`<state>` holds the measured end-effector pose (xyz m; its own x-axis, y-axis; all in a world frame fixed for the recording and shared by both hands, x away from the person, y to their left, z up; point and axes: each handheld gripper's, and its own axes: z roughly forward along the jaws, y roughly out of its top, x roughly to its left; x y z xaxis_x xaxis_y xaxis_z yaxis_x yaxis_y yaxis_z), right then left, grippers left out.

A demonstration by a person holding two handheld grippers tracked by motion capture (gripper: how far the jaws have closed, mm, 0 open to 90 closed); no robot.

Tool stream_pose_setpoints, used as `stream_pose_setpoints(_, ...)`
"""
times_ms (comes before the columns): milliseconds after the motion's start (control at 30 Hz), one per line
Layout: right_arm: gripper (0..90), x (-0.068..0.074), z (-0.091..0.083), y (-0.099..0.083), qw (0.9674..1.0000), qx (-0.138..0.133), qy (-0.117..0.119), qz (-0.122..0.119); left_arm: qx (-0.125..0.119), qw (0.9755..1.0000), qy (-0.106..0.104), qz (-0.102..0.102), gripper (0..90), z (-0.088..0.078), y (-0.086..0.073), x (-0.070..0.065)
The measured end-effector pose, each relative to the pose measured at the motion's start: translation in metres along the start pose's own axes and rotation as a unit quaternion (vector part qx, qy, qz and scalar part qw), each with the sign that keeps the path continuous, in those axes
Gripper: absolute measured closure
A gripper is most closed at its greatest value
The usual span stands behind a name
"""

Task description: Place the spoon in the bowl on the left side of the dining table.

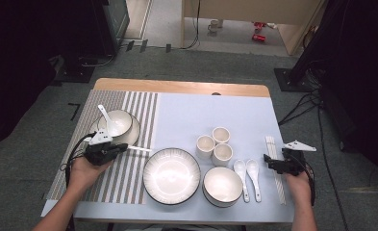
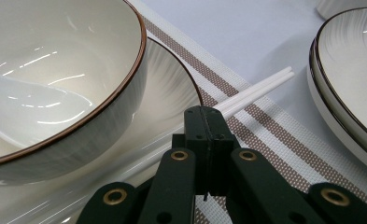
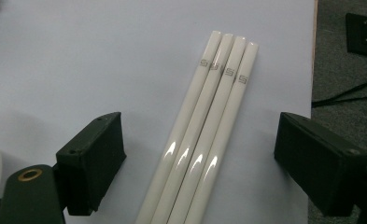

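Chopsticks [image 2: 253, 91], a white pair, are clamped in the left gripper [image 2: 204, 122], pointing toward two o'clock over the striped mat [image 2: 284, 140]. Right gripper [image 3: 200, 154] gapes around four more chopsticks [image 3: 204, 140] on the table.

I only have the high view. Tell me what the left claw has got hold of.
Observer: The left claw is shut on a pair of white chopsticks; their tips stick out past the jaws over the striped placemat.
Operator: Say where that pair lies against the plate under the bowl.
Observer: It runs just beside the rim of the plate that carries the bowl; whether it touches the rim I cannot tell.
Operator: Now report the right claw.
Observer: The right claw is open, its jaws wide apart on either side of four white chopsticks lying side by side on the pale mat, touching none of them.
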<state>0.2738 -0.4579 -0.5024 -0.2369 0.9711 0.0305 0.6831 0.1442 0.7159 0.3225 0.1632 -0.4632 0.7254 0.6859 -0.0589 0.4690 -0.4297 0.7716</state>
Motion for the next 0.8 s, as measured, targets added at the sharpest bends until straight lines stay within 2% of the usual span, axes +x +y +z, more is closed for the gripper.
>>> stream_pose_setpoints(800,16.0,0.0009,-0.0004,-0.0004,1.0,-0.001,-0.003,0.0,0.001,1.0,0.0,-0.009,90.0,0.0092,0.0051,0.0025)
